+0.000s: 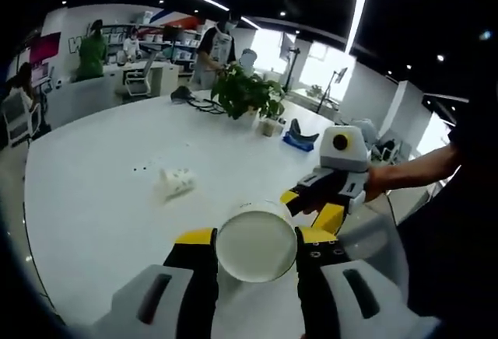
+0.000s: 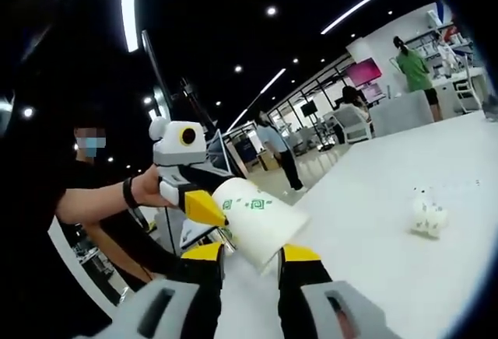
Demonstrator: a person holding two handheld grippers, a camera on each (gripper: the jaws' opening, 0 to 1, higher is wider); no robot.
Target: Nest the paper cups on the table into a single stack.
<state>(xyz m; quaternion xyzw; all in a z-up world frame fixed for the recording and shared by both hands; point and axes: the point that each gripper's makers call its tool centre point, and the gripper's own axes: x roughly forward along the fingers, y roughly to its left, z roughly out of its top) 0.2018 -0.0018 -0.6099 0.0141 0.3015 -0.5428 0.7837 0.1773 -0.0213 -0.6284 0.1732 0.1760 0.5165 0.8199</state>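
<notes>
Left tool (image 1: 257, 239) clamps a white paper cup (image 1: 256, 242) above the desk (image 1: 101, 207), mouth toward its camera. Right tool (image 1: 315, 200) hangs beside it; I can't tell its grip. A crumpled cup (image 1: 176, 182) lies well apart. Next: align and nest. Green printing, unreadable.
</notes>
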